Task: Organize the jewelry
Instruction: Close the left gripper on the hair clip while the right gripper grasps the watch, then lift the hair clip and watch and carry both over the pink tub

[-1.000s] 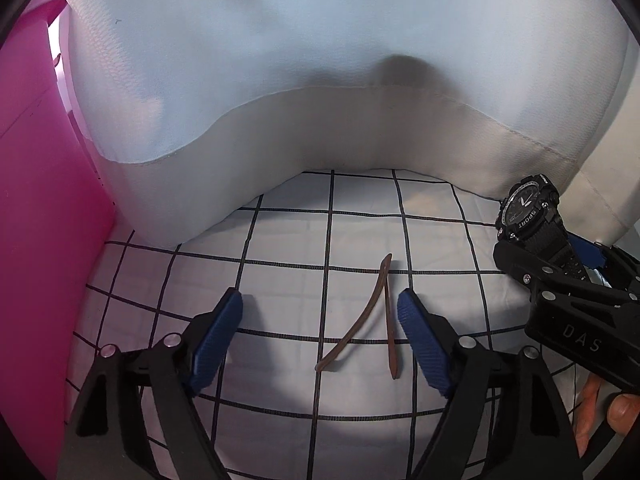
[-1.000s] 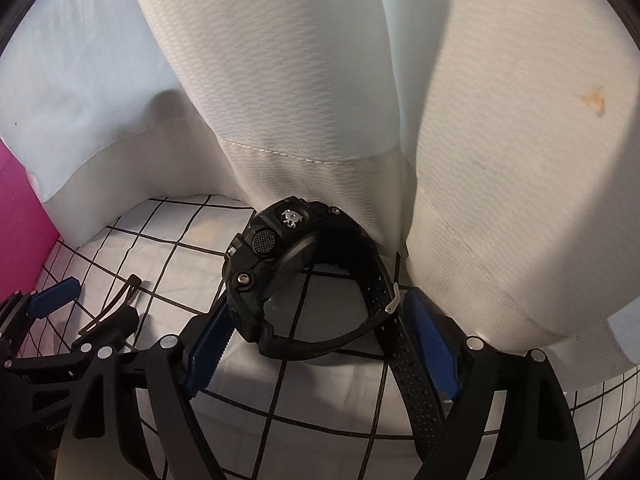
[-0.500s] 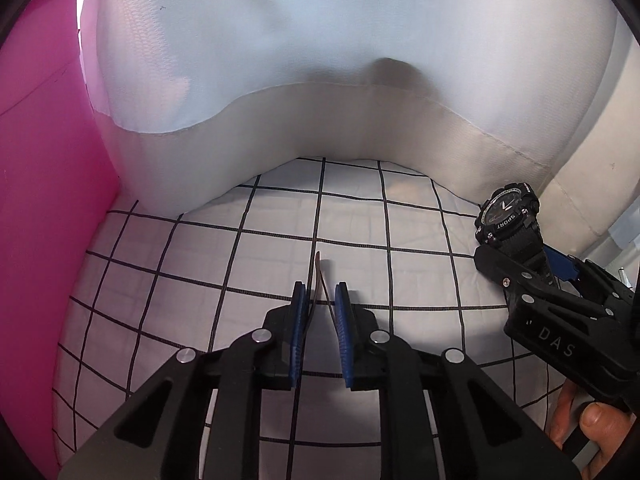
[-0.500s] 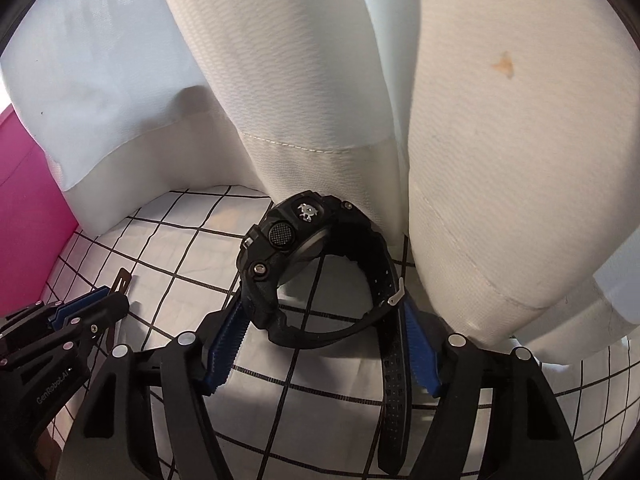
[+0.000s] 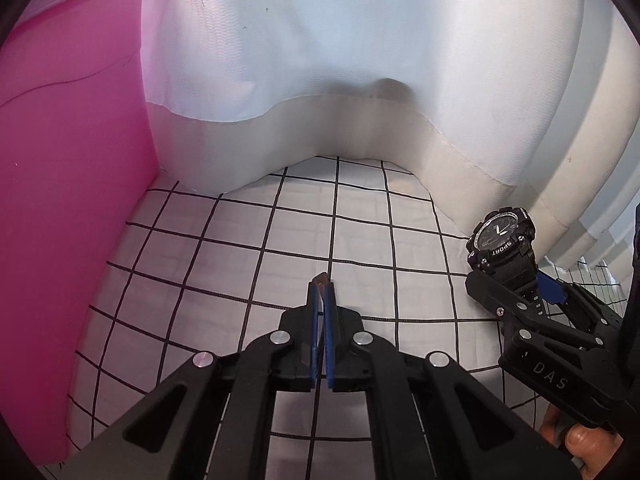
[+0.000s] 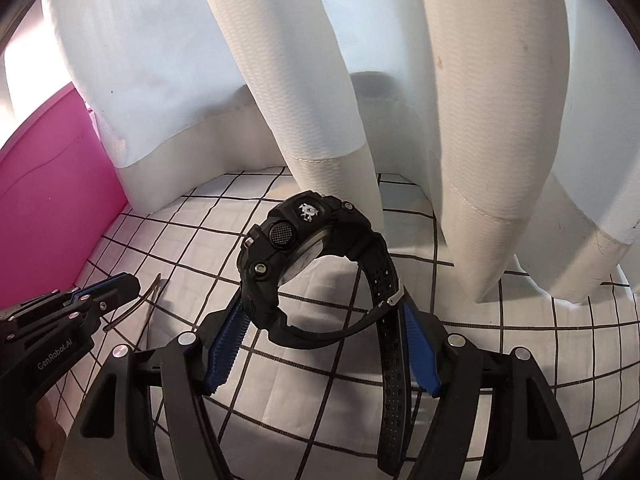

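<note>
The left gripper (image 5: 321,292) pinches the brown strap (image 6: 134,304); the right gripper (image 6: 320,344) clamps the black watch (image 6: 304,252) at two o'clock. Both should lift slowly, keeping grips firm.

A home setting, most likely a bedroom, is suggested by what is seen. A soft white cloth (image 5: 360,264) with a black grid pattern, creased like a bedsheet, is spread as the working surface, and long pale curtains (image 6: 360,80) hang in folds down onto its far edge. A pink plastic bin (image 5: 68,184) is stood on the sheet at the left, beside the curtains.
</note>
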### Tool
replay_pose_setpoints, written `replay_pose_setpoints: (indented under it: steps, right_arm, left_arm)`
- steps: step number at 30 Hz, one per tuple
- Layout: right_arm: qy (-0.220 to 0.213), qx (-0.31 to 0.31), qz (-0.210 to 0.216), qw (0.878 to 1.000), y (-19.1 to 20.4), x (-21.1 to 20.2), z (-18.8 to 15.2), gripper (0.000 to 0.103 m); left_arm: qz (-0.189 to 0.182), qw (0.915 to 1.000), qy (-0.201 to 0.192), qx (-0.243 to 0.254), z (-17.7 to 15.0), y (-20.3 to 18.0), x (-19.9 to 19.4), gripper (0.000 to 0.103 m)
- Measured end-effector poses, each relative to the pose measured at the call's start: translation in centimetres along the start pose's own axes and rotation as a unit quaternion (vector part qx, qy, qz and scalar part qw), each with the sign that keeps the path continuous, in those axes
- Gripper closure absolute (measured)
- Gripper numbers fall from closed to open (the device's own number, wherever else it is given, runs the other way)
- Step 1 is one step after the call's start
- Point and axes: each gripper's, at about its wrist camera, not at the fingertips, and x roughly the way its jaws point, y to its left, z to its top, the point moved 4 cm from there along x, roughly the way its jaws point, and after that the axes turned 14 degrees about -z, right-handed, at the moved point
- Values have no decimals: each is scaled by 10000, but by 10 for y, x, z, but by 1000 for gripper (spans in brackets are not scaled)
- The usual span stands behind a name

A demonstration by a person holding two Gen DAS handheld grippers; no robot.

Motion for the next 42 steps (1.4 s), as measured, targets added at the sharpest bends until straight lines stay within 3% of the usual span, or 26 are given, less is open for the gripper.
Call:
replay_pose_setpoints:
  steps: [11,15,23,24,26,27,28,30,38,40,42]
  right_arm:
    - [15,-24,175,9998,1,-24,-13,35]
    - [54,14,183,9998,-1,-22,-13,35]
    - [82,100,173,9998,2,-12,-11,35]
    - [77,113,173,9998,1,-12,-11,35]
    - [77,139,171,9997,0,-12,-10,35]
    - [81,161,175,9997,-1,-12,-10,35]
    - [80,168,187,9997,-3,-13,-10,35]
    - [70,173,188,9996,-3,-13,-9,35]
    - [38,220,188,9996,-6,-15,-7,35]
    - [36,236,184,9995,-7,-15,-7,35]
    - [42,261,185,9995,-7,-15,-7,35]
  left_arm:
    - [76,10000,23,28,-13,-5,-15,99]
    - [148,9996,214,80,-10,-5,-2,99]
    - [125,9997,172,104,-4,-6,5,97]
    - [122,9997,171,107,-4,-6,5,95]
    - [108,9998,136,106,-3,-7,3,79]
    - [116,9998,108,99,-3,-8,1,65]
    - [133,9999,51,95,-2,-8,-1,57]
    - [130,9998,-37,149,-1,-11,-4,57]
    - [159,9996,243,15,-4,-4,12,58]
    - [316,9992,236,87,-6,-3,13,73]
    - [474,9983,242,257,-8,-4,13,79]
